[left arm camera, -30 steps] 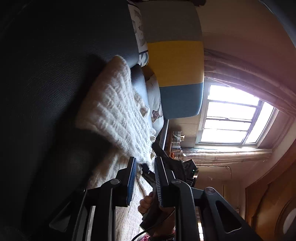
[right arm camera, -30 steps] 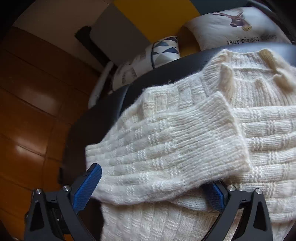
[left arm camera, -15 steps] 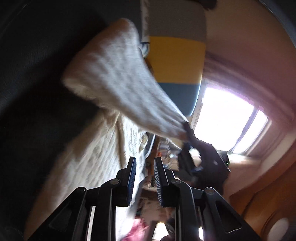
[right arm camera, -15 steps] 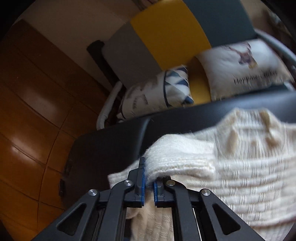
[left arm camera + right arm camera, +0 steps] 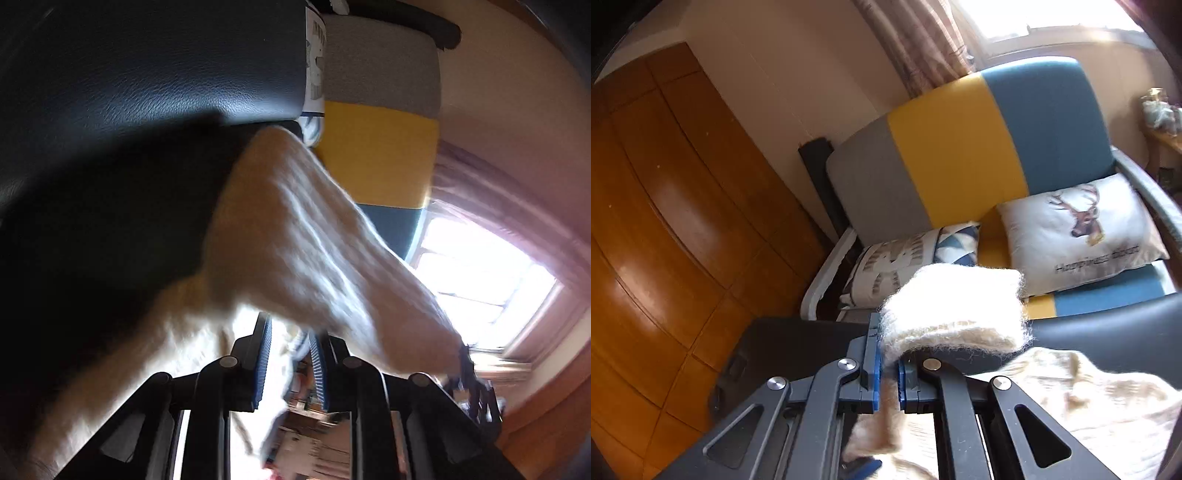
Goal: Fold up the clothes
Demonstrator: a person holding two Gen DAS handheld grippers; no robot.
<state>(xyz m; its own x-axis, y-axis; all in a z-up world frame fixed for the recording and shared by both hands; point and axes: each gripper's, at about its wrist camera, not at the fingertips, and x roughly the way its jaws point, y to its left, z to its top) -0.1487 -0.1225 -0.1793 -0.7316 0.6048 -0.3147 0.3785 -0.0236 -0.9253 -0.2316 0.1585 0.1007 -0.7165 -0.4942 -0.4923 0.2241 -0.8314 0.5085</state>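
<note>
A cream knitted sweater (image 5: 1089, 413) lies on a black leather surface (image 5: 147, 92). My right gripper (image 5: 888, 365) is shut on the sleeve's ribbed cuff (image 5: 953, 306) and holds it up off the surface. In the left wrist view the lifted sleeve (image 5: 314, 251) stretches across, blurred, to the right gripper (image 5: 469, 369) at its far end. My left gripper (image 5: 288, 354) sits low under that sleeve, over the sweater's body. Its jaws are opening, with pale fabric showing in the gap. I cannot see the pads pressing on it.
Behind the black surface (image 5: 798, 350) stands a sofa (image 5: 960, 155) in grey, yellow and blue with a deer cushion (image 5: 1082, 232) and a patterned cushion (image 5: 905, 266). A wooden wardrobe (image 5: 665, 206) fills the left. A bright window (image 5: 480, 273) is beyond.
My right gripper shut on the sleeve cuff and raised it well above the surface. The left gripper slid in under the lifted sleeve, closer to the sweater's body.
</note>
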